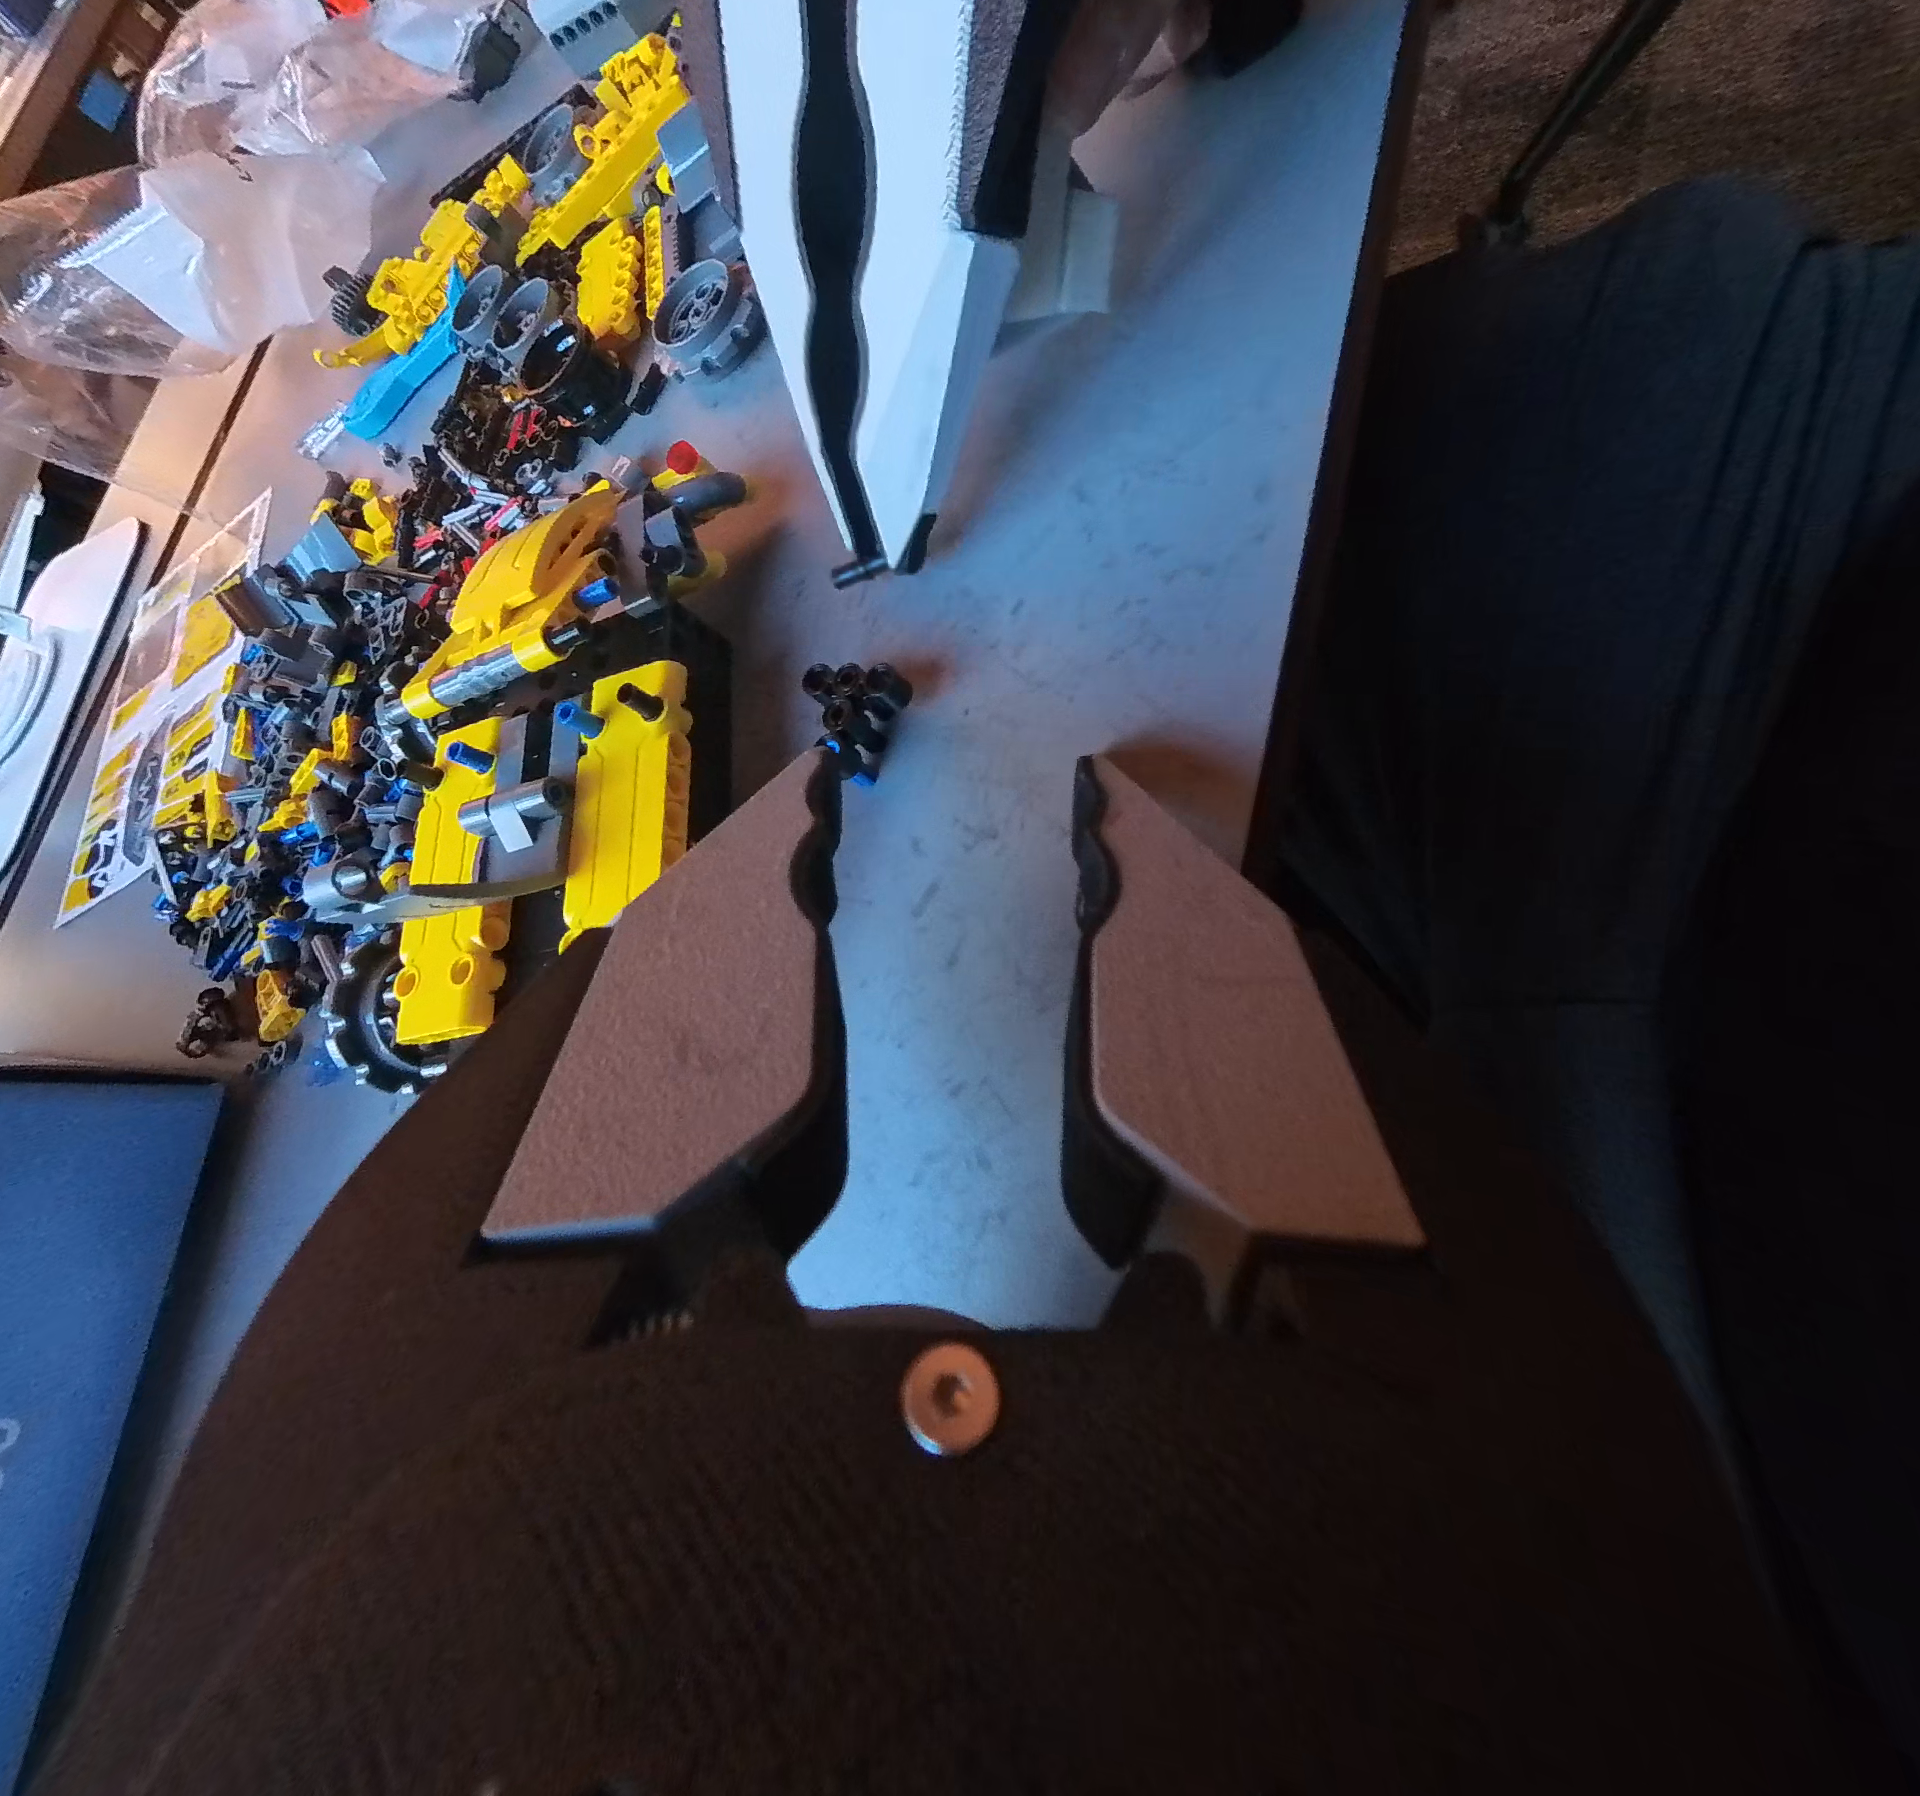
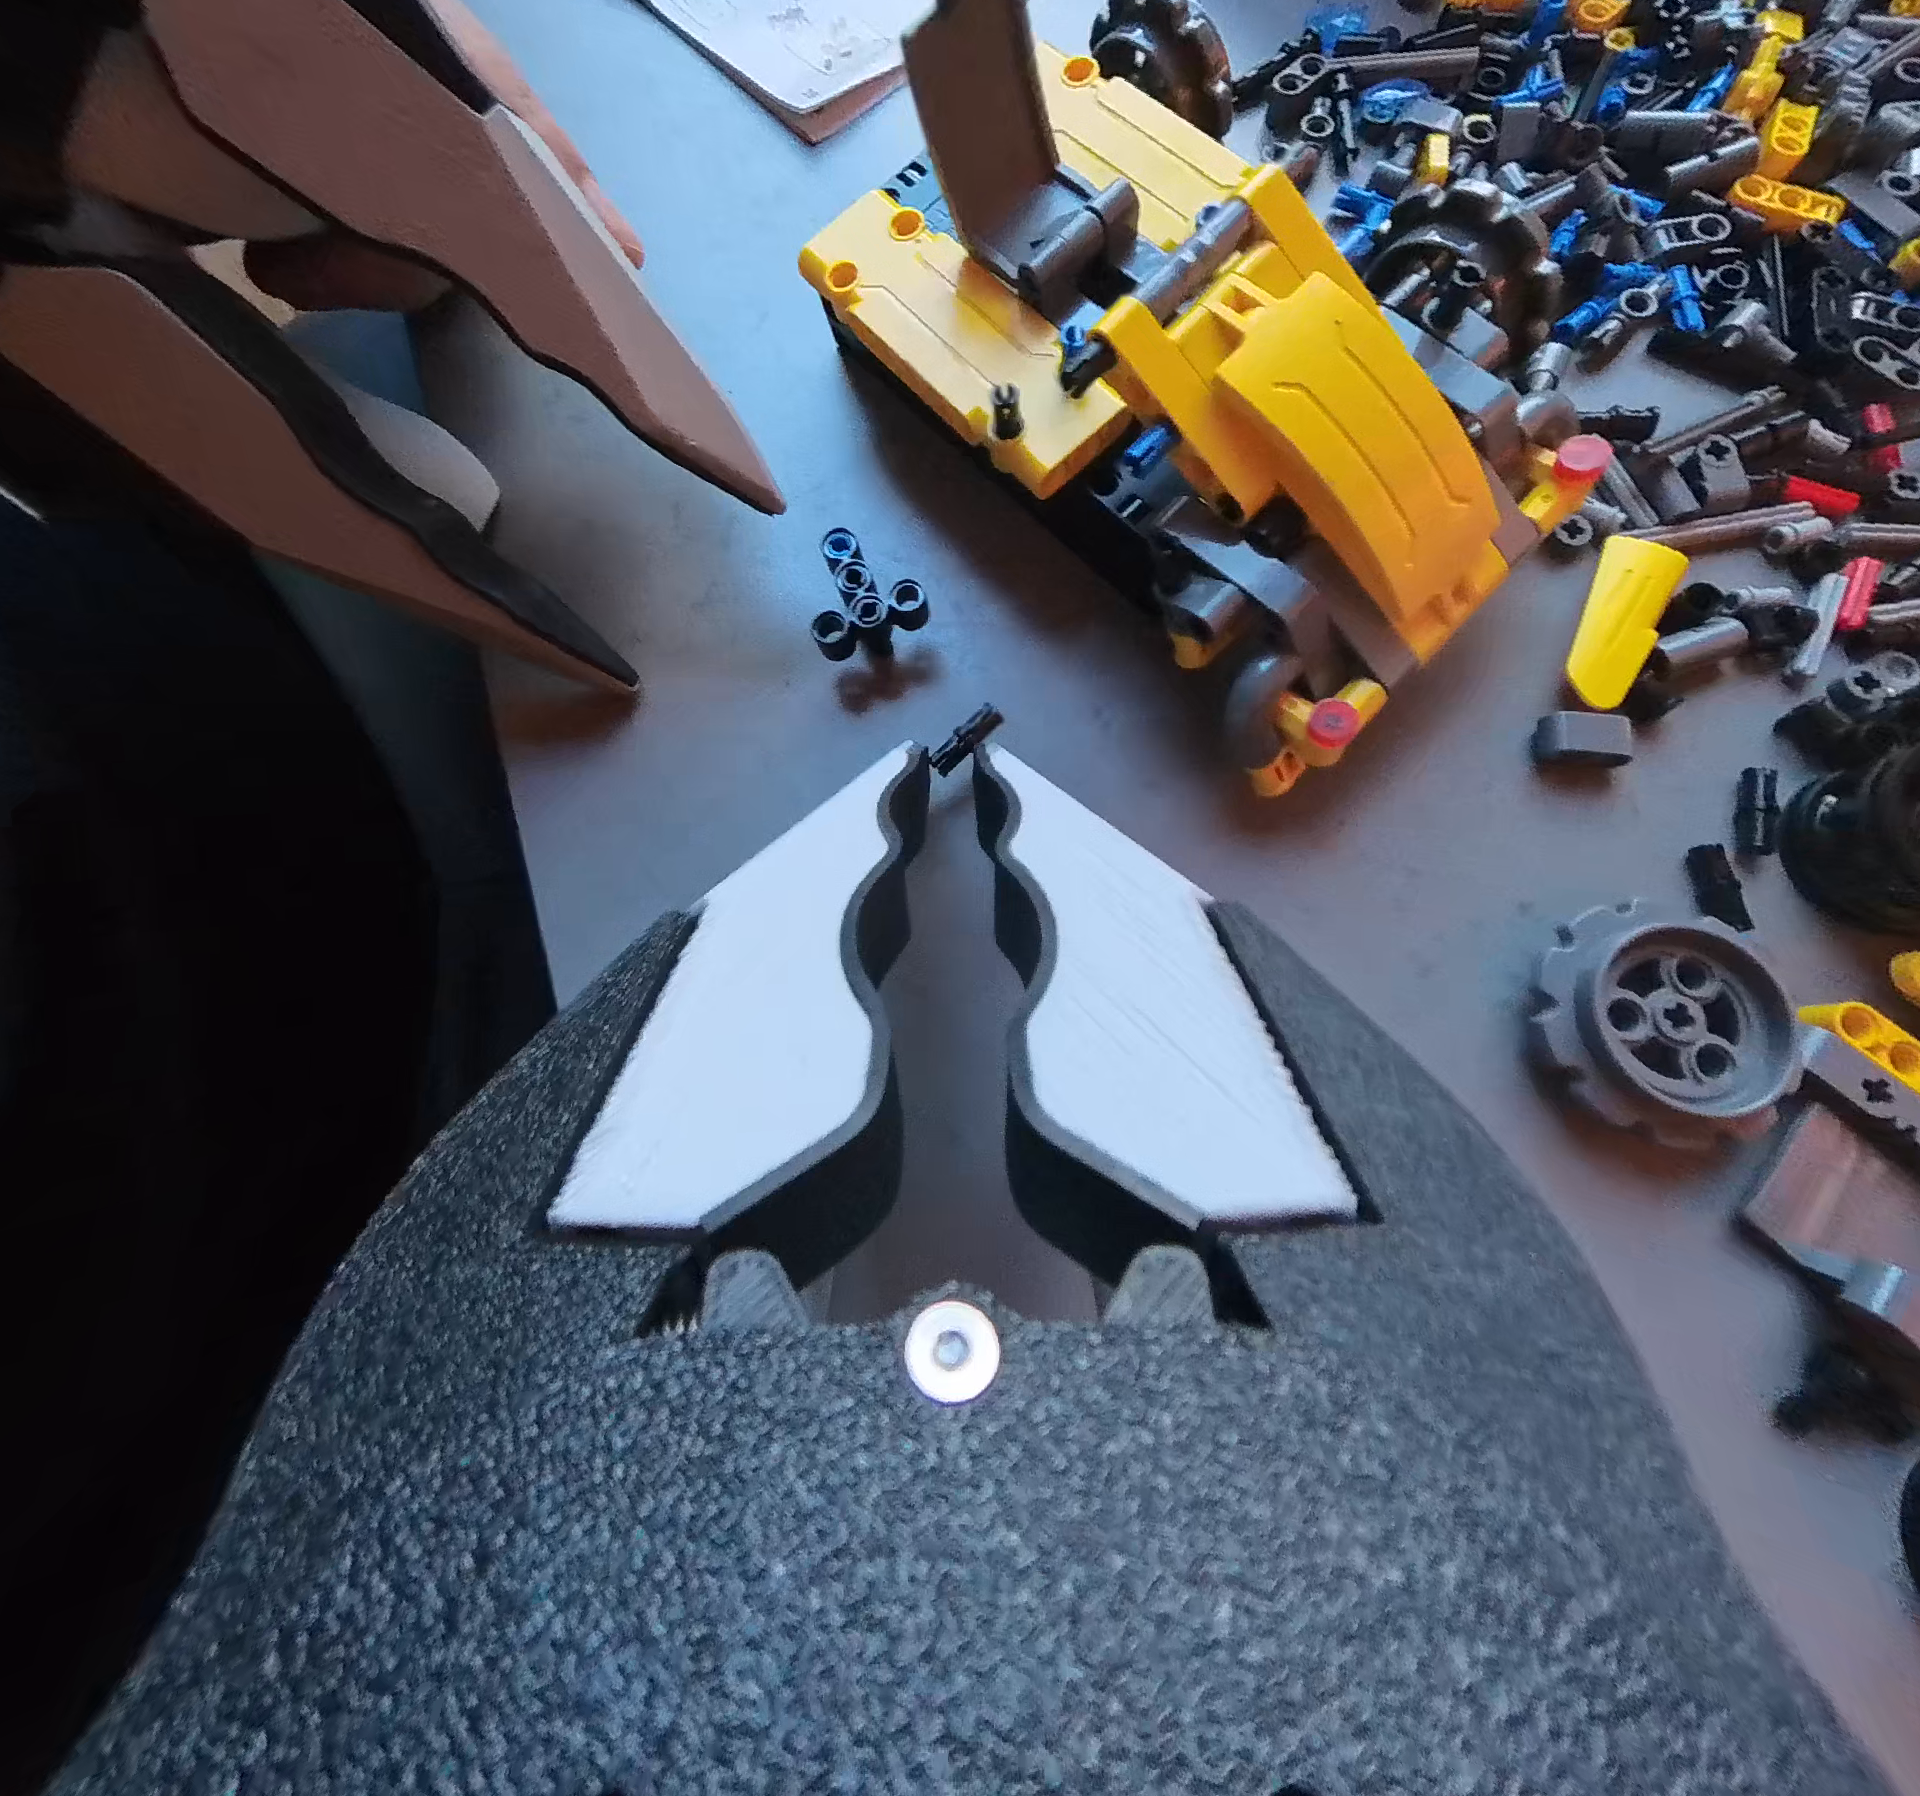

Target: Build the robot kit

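Right now the right gripper (image 2: 954, 759) pinches a tiny black pin (image 2: 964, 736) at its fingertips, above the table (image 2: 665, 811); light, stiff, probably easily dropped. Nearby, the left gripper (image 1: 956, 770) is spread, empty, beside a black connector piece (image 1: 857, 702).

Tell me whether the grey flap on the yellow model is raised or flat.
Raised: the grey flap stands upright from its hinge above the yellow model.

Warm light falls on the surface (image 1: 1039, 915), small pieces cast short dark shadows, the far edge is blurry, the sides look bent, and beyond its edge is very dark.
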`<state>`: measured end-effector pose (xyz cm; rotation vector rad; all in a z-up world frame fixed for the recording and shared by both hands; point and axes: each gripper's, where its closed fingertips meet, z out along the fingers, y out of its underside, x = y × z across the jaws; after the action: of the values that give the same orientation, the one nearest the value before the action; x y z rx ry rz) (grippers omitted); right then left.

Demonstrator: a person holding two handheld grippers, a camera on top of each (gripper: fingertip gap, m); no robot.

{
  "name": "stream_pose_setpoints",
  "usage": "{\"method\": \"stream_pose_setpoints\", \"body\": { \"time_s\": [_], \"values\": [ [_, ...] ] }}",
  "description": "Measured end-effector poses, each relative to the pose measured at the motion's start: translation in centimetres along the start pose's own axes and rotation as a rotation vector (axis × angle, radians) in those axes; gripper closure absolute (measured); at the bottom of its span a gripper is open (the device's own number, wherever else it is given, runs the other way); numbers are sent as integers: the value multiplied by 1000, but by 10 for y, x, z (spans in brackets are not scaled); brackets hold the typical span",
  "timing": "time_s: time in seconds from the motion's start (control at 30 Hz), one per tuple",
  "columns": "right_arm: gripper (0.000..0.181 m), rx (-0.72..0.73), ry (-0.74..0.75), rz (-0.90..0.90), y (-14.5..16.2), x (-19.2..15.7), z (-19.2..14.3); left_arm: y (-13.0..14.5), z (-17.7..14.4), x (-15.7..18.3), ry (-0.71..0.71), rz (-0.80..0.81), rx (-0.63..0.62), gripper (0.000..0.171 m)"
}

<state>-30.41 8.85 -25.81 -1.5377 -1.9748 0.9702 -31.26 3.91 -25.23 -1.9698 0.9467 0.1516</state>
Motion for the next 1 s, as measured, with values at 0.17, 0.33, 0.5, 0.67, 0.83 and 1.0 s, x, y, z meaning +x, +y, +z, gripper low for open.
{"method": "stream_pose_setpoints", "body": {
  "time_s": [0.17,0.33,0.5,0.67,0.83,1.0],
  "values": [
    [173,5,-14,-17,-3,-7,2,0,0,0,-1,1,0,130],
    [178,29,-36,-15,-8,-11,2,0,0,0,0,0,3,130],
    [176,12,-41,7,-6,-9,4,0,0,0,0,2,2,129],
    [171,10,-21,16,-4,-7,2,0,0,0,0,2,1,129],
    [162,2,-18,68,1,-7,-1,-1,-1,0,-5,2,6,129],
    [161,-11,1,69,2,-9,1,5,-1,-7,-10,-29,-8,128]
  ]
}}
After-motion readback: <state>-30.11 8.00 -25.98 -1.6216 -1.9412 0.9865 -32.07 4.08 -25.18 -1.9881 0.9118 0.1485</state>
